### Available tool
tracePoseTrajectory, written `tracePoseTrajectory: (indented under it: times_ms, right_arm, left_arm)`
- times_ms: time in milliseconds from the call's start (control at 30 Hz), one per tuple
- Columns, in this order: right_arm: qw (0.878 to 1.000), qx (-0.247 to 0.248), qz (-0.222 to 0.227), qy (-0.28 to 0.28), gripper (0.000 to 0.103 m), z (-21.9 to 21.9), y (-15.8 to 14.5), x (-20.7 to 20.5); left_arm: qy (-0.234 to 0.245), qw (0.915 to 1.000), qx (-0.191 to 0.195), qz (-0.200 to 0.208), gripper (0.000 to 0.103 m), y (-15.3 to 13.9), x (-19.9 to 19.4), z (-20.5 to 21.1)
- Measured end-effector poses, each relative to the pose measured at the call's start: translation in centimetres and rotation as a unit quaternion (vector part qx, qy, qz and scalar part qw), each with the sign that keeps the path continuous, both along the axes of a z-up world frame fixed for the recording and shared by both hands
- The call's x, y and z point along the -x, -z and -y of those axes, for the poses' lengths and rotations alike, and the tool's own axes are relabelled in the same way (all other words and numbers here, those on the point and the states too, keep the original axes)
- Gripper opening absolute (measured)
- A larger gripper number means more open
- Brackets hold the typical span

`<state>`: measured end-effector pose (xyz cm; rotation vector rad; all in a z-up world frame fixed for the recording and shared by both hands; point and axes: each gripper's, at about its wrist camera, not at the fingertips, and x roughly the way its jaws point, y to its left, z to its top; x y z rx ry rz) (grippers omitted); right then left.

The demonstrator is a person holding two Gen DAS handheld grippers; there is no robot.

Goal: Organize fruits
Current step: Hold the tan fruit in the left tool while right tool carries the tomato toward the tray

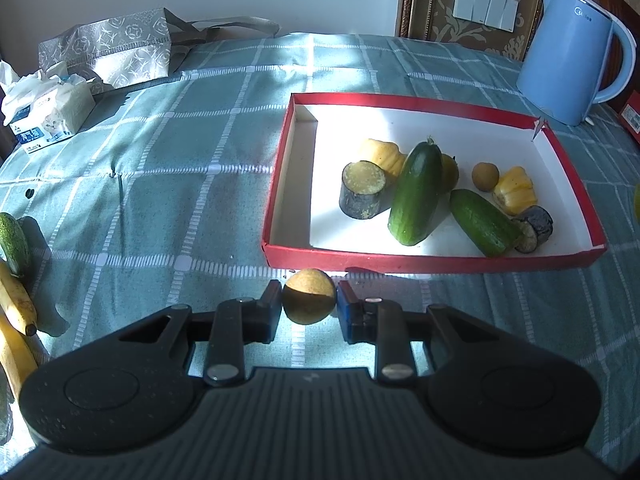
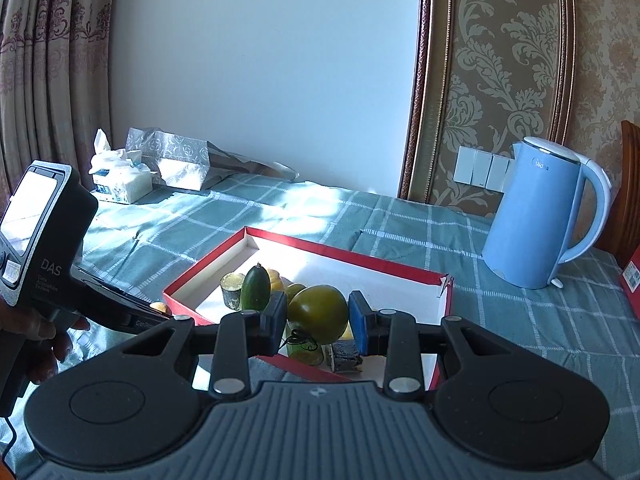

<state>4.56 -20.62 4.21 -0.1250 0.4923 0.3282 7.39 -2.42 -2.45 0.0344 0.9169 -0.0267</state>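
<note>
My left gripper is shut on a small round brown-yellow fruit, just in front of the near wall of the red box. In the box lie two cucumbers, yellow fruit pieces, a dark cut stalk piece and another small brown fruit. My right gripper is shut on a round green-yellow fruit, held above the near part of the red box. The left tool's body shows at the left, held by a hand.
A blue kettle stands behind the box at the right. A tissue pack and a patterned bag sit at the far left. Bananas and a cucumber lie at the left edge on the checked cloth.
</note>
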Motion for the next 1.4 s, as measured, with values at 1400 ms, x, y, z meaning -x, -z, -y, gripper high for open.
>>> tracePoseTrajectory:
  times_ms: [1400]
  right_arm:
    - [0.996, 0.023, -0.07, 0.041, 0.032, 1.4, 2.8, -3.7]
  left_arm:
    - [0.013, 0.9999, 0.007, 0.004, 0.026, -0.5, -0.2, 0.9]
